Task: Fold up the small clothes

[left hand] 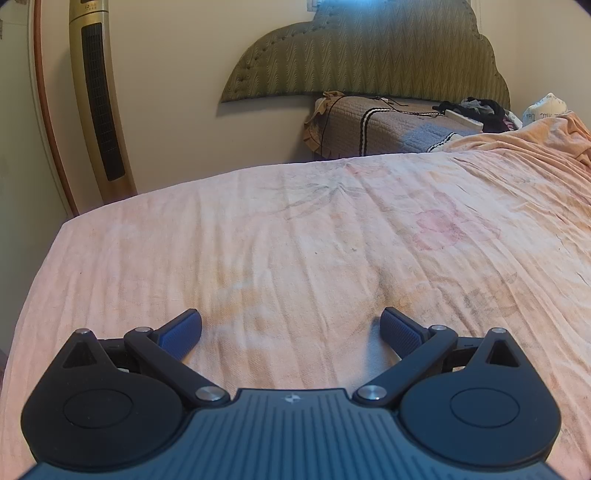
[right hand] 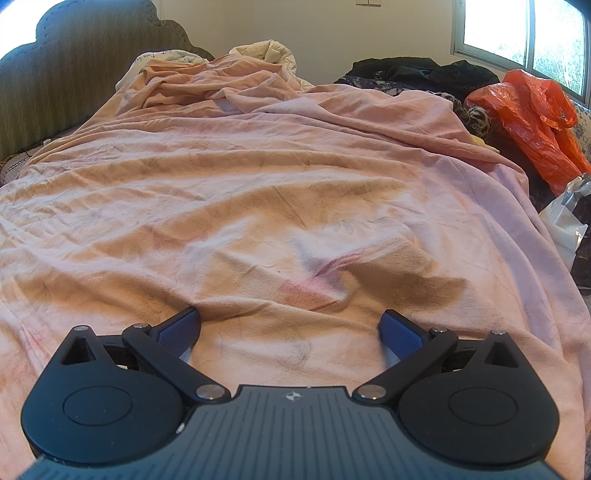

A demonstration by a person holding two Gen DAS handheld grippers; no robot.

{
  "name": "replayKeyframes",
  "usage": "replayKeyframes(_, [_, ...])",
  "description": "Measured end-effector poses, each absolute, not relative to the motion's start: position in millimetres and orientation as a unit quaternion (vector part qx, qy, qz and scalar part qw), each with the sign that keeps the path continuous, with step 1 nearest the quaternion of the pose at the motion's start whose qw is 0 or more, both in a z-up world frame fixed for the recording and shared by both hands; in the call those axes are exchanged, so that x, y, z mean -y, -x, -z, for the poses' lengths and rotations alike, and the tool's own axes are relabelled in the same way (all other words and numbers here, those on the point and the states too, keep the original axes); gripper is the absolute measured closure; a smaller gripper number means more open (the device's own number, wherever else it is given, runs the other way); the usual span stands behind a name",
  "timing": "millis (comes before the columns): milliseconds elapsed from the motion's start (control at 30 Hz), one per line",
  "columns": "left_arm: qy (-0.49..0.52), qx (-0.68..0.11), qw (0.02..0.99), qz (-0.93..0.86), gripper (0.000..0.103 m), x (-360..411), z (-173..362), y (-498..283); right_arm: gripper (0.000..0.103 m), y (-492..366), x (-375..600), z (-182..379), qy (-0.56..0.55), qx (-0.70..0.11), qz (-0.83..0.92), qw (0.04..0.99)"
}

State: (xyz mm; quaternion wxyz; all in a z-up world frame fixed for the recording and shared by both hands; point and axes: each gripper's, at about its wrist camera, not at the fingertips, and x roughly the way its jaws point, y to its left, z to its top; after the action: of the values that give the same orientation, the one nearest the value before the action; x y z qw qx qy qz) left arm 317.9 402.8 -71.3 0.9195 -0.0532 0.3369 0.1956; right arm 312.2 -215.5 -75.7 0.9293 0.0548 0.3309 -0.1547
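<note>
While both tools hang low over the bed, neither one grips anything. The left gripper [left hand: 291, 332] has its fingers [left hand: 181, 332] spread wide, the blue ribbed pads angled outward, and only the wrinkled pink sheet [left hand: 295, 229] shows in the gap between them. Whether the fingertips touch the sheet cannot be told; they cast a soft shadow on it just beside each pad. The right gripper [right hand: 291, 330] stands the same way, its fingers [right hand: 400, 334] far apart and empty, above a creased patch of the same pink sheet [right hand: 258, 184] where a reddish flower print puckers just ahead of them.

No small garment lies between or near either pair of fingers. The only loose clothing in sight is well apart from both: a dark heap [left hand: 476, 107] on the grey quilted pillow [left hand: 384, 129] by the green padded headboard [left hand: 369, 55] in the left view, and a pile of dark clothes [right hand: 417, 72] at the far right edge of the bed in the right view. Beside that pile lies an orange plastic bag [right hand: 535, 122], under a bright window [right hand: 524, 33]. A rumpled cream duvet [right hand: 266, 51] sits bunched at the head of the bed. In the left view a tall gold tower fan [left hand: 98, 99] stands against the wall beyond the bed's corner.
</note>
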Motion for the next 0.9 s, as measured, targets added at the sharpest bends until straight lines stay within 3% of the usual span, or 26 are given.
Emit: replayKeyframes(900, [0.053,-0.337,0.920,-0.195,0.000,-404.8,71.1,-317.8,0.000,-312.0,215.6,75.3,-0.055,-0.331,0.155,0.929])
